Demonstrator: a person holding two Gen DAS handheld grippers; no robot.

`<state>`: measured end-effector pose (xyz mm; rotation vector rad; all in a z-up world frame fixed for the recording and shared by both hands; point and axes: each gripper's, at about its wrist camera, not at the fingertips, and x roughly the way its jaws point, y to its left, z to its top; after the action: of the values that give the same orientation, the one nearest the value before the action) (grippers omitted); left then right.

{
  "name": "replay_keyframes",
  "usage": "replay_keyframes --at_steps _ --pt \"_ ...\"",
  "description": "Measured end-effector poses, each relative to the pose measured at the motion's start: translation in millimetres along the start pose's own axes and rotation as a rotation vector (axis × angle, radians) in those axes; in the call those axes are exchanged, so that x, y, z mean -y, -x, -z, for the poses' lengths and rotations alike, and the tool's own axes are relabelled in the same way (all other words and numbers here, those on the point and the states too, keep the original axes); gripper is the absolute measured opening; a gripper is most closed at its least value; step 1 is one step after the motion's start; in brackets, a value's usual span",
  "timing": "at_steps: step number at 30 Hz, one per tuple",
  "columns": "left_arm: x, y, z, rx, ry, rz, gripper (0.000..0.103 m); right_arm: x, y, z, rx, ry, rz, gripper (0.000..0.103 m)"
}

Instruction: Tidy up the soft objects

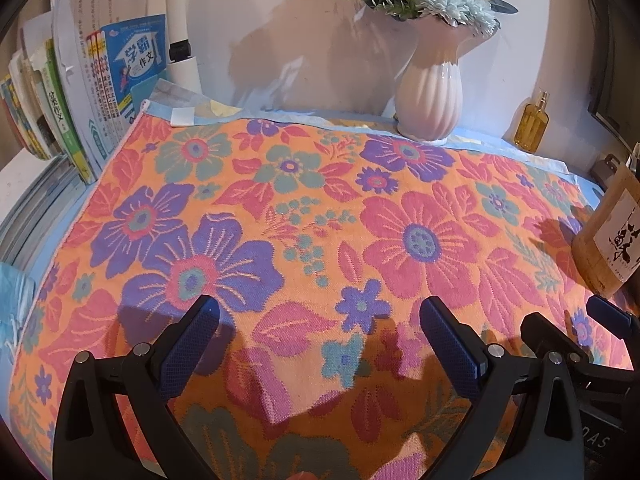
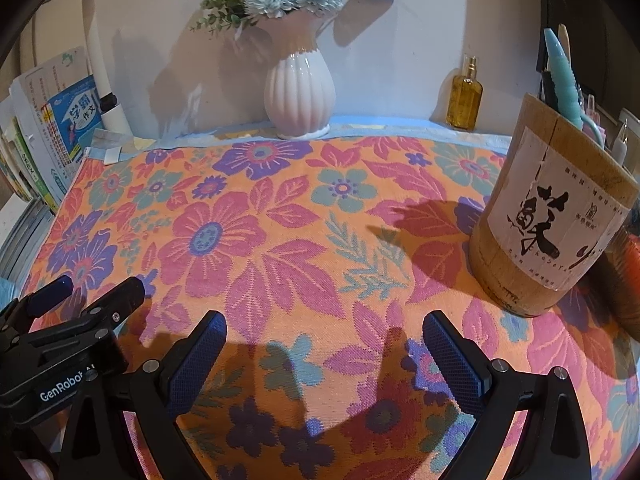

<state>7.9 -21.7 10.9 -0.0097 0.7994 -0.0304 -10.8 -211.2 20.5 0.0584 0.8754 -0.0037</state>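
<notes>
Floral towel (image 1: pixel 304 216) lies spread flat over the desk, orange ground with pink, purple and teal flowers, covering most of the surface; a light blue cloth (image 1: pixel 500 142) shows under its far edge. Left gripper (image 1: pixel 320 332) hovers over the near part of the towel, fingers spread wide, nothing between them. Right gripper (image 2: pixel 325 344) sits just beside it on the right, also spread wide and holding nothing; whether the tips touch the fabric cannot be told. Each gripper shows at the edge of the other's view. Against the back wall: a white ribbed vase (image 2: pixel 300 92) with blue and white flowers, standing at the towel's far edge, and a small amber bottle (image 2: pixel 464 98) to its right. A bamboo pen holder (image 2: pixel 548 216) stands on the towel's right side. Books (image 1: pixel 100 92) stand stacked upright along the left edge.
</notes>
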Motion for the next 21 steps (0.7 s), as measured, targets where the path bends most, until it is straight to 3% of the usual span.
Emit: replay_keyframes --at_steps 21 --pt "-4.7 0.8 -0.4 -0.001 0.021 -0.012 0.1 -1.6 -12.0 1.0 -0.068 0.002 -0.001 0.098"
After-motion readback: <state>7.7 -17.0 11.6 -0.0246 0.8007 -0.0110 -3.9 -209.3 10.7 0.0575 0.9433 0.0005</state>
